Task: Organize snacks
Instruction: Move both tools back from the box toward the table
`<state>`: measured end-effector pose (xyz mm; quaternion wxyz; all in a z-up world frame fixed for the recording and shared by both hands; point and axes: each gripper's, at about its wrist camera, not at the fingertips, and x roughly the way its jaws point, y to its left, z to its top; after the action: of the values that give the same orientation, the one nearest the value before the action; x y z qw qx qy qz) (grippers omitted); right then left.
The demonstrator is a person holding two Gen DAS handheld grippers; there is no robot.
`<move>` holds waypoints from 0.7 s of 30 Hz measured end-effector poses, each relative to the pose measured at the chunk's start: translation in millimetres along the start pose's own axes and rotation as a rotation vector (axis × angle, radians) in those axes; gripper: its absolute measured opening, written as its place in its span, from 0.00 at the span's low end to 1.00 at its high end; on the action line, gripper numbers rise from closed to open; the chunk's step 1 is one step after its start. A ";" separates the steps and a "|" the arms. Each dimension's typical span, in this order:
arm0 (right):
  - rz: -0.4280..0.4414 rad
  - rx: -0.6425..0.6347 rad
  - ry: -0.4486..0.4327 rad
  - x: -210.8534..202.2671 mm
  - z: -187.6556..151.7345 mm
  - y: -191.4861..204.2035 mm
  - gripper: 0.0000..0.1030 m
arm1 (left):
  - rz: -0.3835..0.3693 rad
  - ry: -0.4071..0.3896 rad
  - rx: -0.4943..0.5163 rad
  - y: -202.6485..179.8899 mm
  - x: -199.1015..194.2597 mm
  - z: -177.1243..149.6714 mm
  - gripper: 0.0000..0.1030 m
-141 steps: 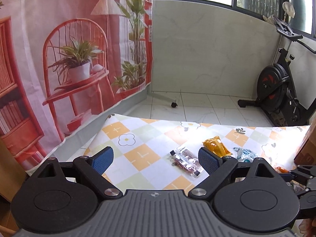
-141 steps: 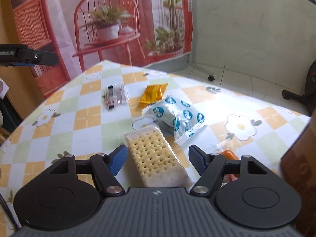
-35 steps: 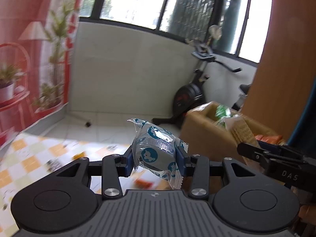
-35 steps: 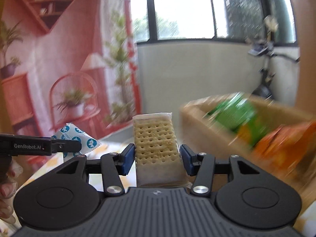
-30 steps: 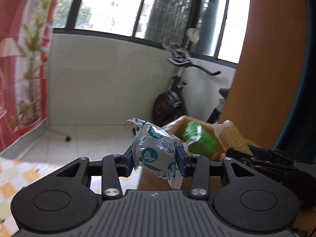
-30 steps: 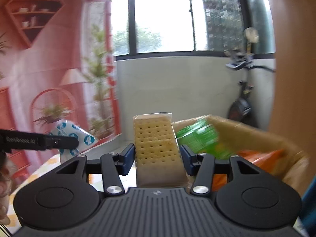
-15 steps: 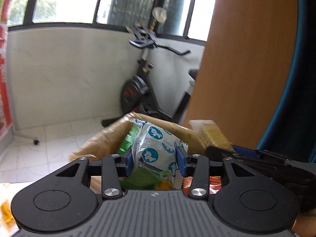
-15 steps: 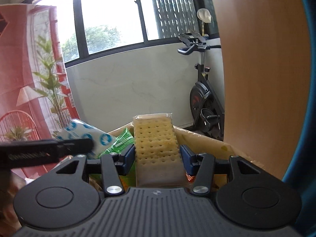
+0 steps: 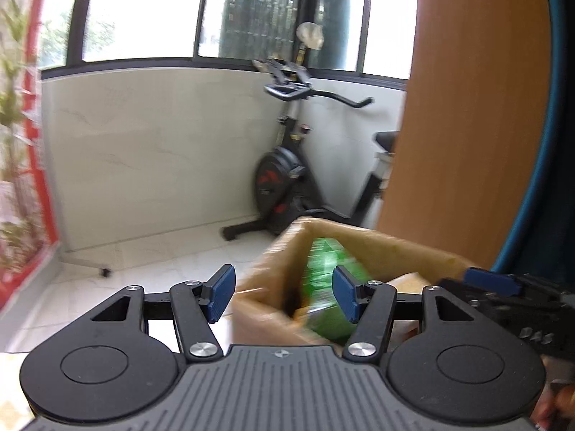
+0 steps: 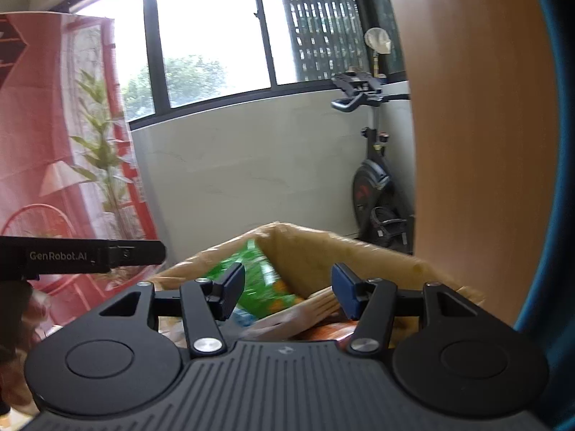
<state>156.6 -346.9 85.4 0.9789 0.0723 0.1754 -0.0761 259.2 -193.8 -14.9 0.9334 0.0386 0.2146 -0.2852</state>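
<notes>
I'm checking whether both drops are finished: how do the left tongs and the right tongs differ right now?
The left tongs hang over the near corner of the cardboard box, so floor shows beyond them; the right tongs sit squarely over its contents. The cracker pack lies below the right tongs; nothing like it shows under the left. Both are opening, with nothing between the pads.

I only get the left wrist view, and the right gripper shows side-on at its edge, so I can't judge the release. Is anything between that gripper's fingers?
Observer: No. The right gripper has nothing between its pads, and its jaws are opening above the cardboard box.
Operator: What's in the box besides the green packet?
Observer: A pale ridged pack, apparently crackers, lies beside the green packet.
Operator: Anything else?
Observer: A bit of blue-and-white wrapper shows low in the box, beside the right gripper's left finger.
</notes>
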 end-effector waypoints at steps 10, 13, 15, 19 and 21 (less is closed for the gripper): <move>0.148 -0.044 0.072 5.2 -34.2 71.1 0.56 | 0.266 0.022 -0.033 120.2 -65.0 -36.3 0.61; 0.194 -0.059 0.099 13.4 -46.8 92.1 0.56 | 0.330 0.032 -0.085 155.3 -81.1 -52.2 0.61; 0.225 -0.068 0.117 19.5 -55.6 105.3 0.56 | 0.362 0.035 -0.124 176.4 -94.3 -61.0 0.61; 0.276 -0.104 0.162 35.4 -77.8 129.7 0.56 | 0.390 0.055 -0.205 208.2 -96.7 -78.1 0.61; 0.289 -0.130 0.192 46.0 -91.4 139.5 0.56 | 0.396 0.077 -0.241 222.2 -92.5 -90.4 0.61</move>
<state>193.2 -200.8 0.3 0.9610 0.0403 0.2603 0.0843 278.1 56.9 -68.8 0.9601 -0.0207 0.2707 -0.0671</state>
